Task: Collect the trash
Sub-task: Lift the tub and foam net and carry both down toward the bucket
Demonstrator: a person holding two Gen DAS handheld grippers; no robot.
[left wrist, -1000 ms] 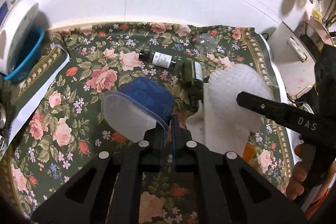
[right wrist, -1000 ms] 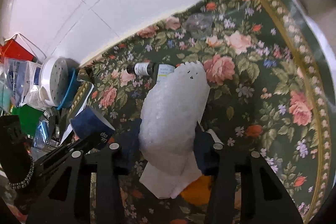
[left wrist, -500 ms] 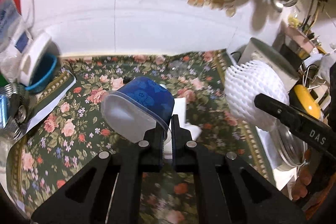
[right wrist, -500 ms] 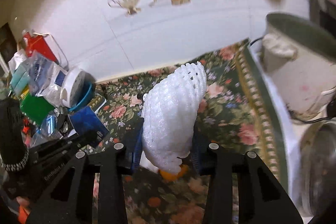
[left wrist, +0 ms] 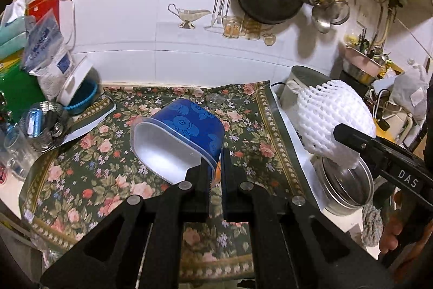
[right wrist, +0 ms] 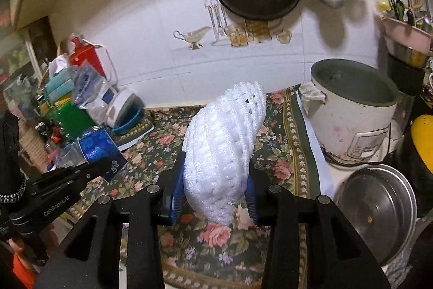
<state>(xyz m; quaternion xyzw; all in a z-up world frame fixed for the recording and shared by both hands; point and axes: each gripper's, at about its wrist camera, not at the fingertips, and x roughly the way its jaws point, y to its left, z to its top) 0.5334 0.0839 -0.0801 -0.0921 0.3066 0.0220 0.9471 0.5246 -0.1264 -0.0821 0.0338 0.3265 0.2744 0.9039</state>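
Both grippers hold trash above the floral cloth on the counter.

The left gripper (left wrist: 215, 167) is pinched tight on the rim of a blue plastic tub (left wrist: 178, 137), which tilts with its pale inside facing the camera, over the middle of the floral cloth (left wrist: 89, 169). The right gripper (right wrist: 213, 191) clamps the lower part of a white foam fruit net (right wrist: 224, 151) between its blue pads, at the cloth's right side, near the white rice cooker (right wrist: 354, 121) standing just off the cloth's right edge.
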